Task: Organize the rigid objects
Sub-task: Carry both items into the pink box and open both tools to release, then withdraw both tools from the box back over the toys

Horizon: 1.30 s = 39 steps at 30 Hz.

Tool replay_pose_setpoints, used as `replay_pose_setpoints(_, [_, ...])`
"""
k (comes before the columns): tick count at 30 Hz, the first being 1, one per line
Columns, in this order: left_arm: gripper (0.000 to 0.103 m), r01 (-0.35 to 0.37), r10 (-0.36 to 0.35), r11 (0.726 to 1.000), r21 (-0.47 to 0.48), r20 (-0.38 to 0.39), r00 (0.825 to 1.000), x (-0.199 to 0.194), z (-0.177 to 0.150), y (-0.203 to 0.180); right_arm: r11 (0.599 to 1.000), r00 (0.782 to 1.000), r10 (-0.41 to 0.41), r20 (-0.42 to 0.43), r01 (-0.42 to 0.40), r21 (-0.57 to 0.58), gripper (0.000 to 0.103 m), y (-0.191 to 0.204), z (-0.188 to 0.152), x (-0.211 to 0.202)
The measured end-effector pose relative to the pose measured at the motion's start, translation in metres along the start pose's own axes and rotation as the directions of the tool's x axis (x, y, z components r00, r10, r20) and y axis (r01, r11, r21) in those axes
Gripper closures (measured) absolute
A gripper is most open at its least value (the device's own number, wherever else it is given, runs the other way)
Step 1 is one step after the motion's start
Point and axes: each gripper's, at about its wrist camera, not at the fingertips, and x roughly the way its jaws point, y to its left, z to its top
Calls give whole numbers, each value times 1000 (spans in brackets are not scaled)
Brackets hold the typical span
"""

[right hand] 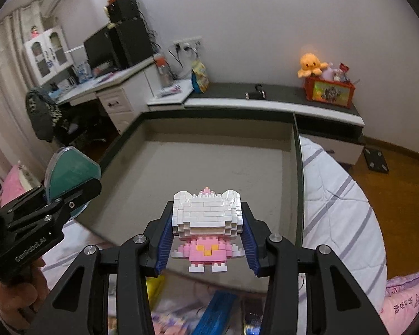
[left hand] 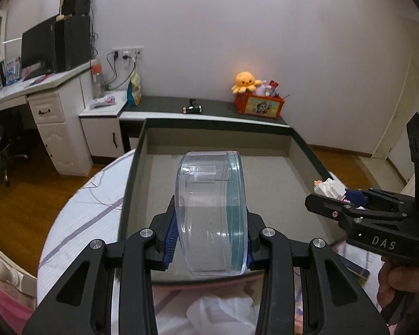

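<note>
Left wrist view: left gripper (left hand: 211, 230) with jaws spread wide, clamped on a clear round container (left hand: 211, 212) with a teal lid, held on edge above the grey tray (left hand: 268, 178). Right wrist view: right gripper (right hand: 208, 241) closed on a white-and-pink brick figure (right hand: 208, 223) — blue pads (right hand: 164, 249) press its sides, apparently at head level — over the tray's near rim

Both grippers are matte black plastic linkages with silver round screws and ribbed blue pads (left hand: 171, 240). The right gripper (left hand: 325, 195) carries white "DAS" lettering; the left gripper (right hand: 78, 192) reads "GenRobot.AI". Bare skin shows on each hand (right hand: 16, 301).
</note>
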Motion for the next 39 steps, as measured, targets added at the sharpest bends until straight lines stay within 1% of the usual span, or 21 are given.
replay_pose_setpoints(3, [65, -8, 8, 1000, 4, -32, 999, 13, 2, 0, 1000, 1000, -5, -26, 5, 1, 58, 0, -2, 9])
replay_pose_setpoints(4, [64, -15, 15, 1000, 6, -38, 999, 14, 1, -1, 1000, 999, -7, -34, 7, 6, 58, -1, -3, 12])
replay_pose_setpoints(5, [51, -27, 28, 1000, 7, -40, 999, 14, 0, -1, 1000, 999, -7, -39, 8, 9, 58, -2, -3, 14])
replay_pose_setpoints(6, [29, -38, 39, 999, 5, -34, 999, 12, -1, -1, 1000, 999, -5, -45, 5, 15, 57, -2, -4, 15])
replay_pose_setpoints(7, [19, -51, 51, 999, 2, -21, 998, 9, -1, -1, 1000, 999, 0, -43, 2, 25, 50, -5, -4, 15])
replay_pose_setpoints(8, [5, -69, 69, 998, -2, 8, 998, 2, -3, 0, 999, 999, -3, -35, 5, 35, 32, -6, -6, 12])
replay_pose_setpoints(9, [0, -75, 75, 997, -4, 32, 997, -4, -3, 1, 999, 1000, -5, -28, 6, 39, 22, -8, -4, 11])
replay_pose_setpoints(10, [0, -78, 78, 997, -4, 55, 995, -12, -4, 2, 999, 1000, -2, -13, 3, 41, 17, -8, -5, 6])
replay_pose_setpoints(12, [0, -90, 89, 996, 1, 73, 993, -23, -4, 3, 998, 1000, 5, 5, -6, 59, 17, -10, -5, -2])
replay_pose_setpoints(15, [0, -113, 113, 994, -5, 100, 989, -42, -7, 5, 995, 999, -4, 50, -1, 97, 14, -13, -6, -22])
replay_pose_setpoints(19, [0, -85, 88, 996, -29, 149, 985, -74, -15, 3, 991, 993, -14, 119, -2, 133, 12, -13, -18, -59])
replay_pose_setpoints(21, [0, -81, 84, 996, -23, 186, 979, -96, -22, 0, 990, 988, -22, 151, 0, 139, 12, -10, -27, -80])
replay_pose_setpoints(24, [0, -87, 90, 996, -21, 232, 969, -129, -34, -9, 992, 975, -49, 217, 22, 125, 12, 1, -43, -117])
replay_pose_setpoints(27, [0, -88, 88, 996, -12, 261, 961, -160, -47, -20, 992, 955, -65, 288, 30, 124, 12, 12, -63, -157])
replay_pose_setpoints(29, [0, -90, 90, 996, -12, 275, 957, -176, -56, -27, 991, 943, -74, 324, 34, 127, 12, 16, -73, -175])
replay_pose_setpoints(30, [0, -89, 89, 996, -16, 281, 955, -185, -61, -29, 990, 936, -88, 341, 45, 132, 11, 19, -81, -187])
replay_pose_setpoints(31, [0, -86, 88, 996, -19, 286, 954, -192, -65, -31, 990, 931, -93, 354, 48, 135, 0, 20, -86, -196])
replay_pose_setpoints(34, [0, -80, 86, 996, -30, 309, 947, -216, -81, -37, 989, 914, -97, 395, 42, 145, 0, 17, -105, -221])
replay_pose_setpoints(39, [0, -130, 130, 991, -22, 338, 932, -247, -109, -52, 989, 899, -104, 425, 46, 144, 0, 20, -132, -246])
